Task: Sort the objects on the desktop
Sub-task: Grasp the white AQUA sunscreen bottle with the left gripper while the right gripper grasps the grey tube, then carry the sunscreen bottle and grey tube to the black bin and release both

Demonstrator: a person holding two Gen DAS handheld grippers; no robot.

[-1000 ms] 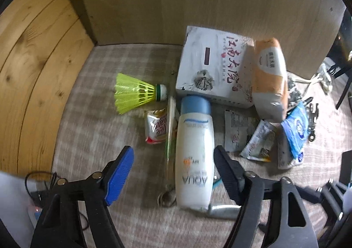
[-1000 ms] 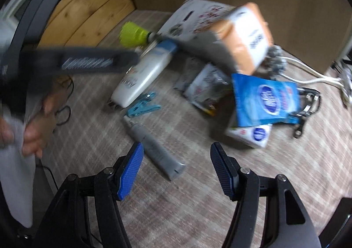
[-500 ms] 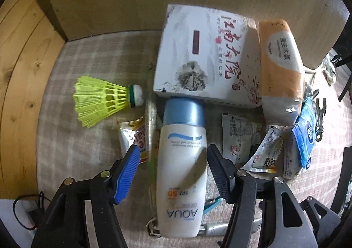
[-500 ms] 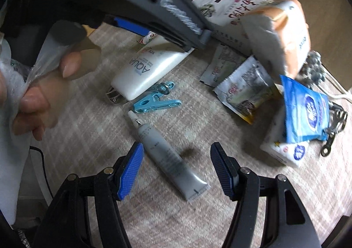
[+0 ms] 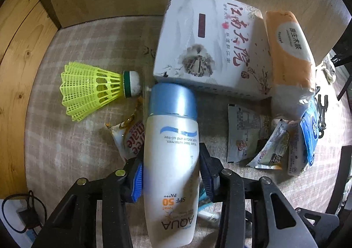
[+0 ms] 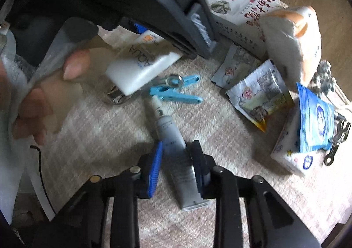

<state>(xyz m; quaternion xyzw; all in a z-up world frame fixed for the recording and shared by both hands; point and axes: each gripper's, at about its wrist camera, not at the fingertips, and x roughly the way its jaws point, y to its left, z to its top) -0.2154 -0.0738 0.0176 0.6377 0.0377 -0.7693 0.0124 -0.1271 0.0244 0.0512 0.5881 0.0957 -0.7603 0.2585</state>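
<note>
White sunscreen bottle (image 5: 171, 160) clamped in left tongs (image 5: 170, 173); right tongs (image 6: 176, 165) clamp grey tube (image 6: 176, 155)

White bottle (image 5: 171, 160): "AQUA", "SPF 50 PA+++", "Water base sunscreen, oil-free". Orange tissue pack (image 5: 288, 50): "原生木浆".

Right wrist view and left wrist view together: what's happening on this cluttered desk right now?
A person with two handheld grippers is sorting desk clutter. The left gripper has its pads against both sides of the white AQUA sunscreen bottle. The right gripper is closed around the grey tube, which lies on the checked cloth. The blue clothespin, yellow shuttlecock, white box and sachets lie untouched.
</note>
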